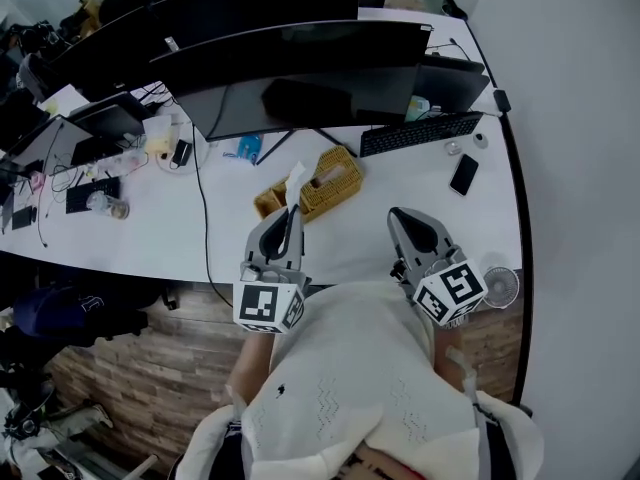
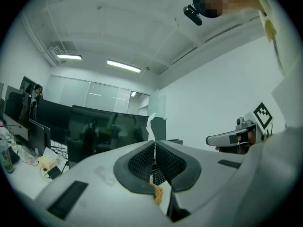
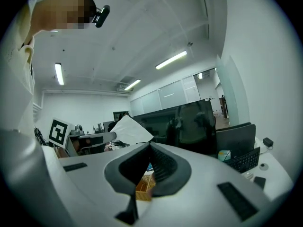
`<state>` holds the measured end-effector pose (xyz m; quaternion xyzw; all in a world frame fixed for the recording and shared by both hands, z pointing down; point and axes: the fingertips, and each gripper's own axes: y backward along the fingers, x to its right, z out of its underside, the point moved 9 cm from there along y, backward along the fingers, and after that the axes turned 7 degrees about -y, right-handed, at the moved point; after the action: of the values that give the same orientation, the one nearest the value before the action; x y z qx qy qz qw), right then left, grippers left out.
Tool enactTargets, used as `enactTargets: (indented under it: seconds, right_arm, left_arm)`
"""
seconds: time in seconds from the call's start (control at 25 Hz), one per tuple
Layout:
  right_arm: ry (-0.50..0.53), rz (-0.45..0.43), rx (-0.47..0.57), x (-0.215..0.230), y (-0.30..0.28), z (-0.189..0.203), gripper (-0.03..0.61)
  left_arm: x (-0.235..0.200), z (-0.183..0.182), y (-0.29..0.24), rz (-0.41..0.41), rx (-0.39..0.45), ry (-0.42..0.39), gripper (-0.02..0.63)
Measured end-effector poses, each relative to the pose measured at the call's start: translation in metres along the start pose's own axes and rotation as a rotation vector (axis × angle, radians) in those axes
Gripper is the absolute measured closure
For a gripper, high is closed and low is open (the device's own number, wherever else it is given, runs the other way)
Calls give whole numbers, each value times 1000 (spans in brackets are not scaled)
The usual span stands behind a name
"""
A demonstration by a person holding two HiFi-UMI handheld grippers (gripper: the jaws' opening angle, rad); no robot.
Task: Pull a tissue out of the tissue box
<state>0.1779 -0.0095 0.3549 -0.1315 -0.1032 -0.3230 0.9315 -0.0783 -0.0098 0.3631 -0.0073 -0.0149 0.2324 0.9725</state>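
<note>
1. Head view: yellow woven-wicker tissue box [image 1: 335, 183] on white desk [image 1: 400, 183], just near of black monitors [image 1: 300, 58].
2. Tips of left gripper [image 1: 292, 211] over near-left end of tissue box, clenched on thin white tissue [image 1: 296, 175]; sheet sticks up past tips. Cannot tell whether tissue is clear of box.
3. Left gripper view: jaws pressed together, tissue strip pinched between them, wicker edge below.
4. Tips of right gripper [image 1: 397, 215] right of box, apart from it; in right gripper view, jaws closed, nothing between.
5. Black keyboard [image 1: 420, 133] and black phone [image 1: 463, 174] far right on desk.
</note>
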Motion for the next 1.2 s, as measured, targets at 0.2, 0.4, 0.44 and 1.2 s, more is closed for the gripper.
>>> enactTargets:
  seconds: [0.2,0.4,0.44,1.2]
  right_arm:
    - [19,-11,11,-3,1,-8,577]
    - [32,-29,21,-8,2,-14,577]
    - [35,-32,23,-9,2,-14,577]
    - [56,-44,14,-15,-2,-13,578]
  left_arm:
    - [-5,-8,4,-20,29,-2,600]
    - [-6,-7,7,-27,32,-8,600]
    - [-5,-7,7,-27,33,-5,600]
    - [5,-5,6,11,29,18,600]
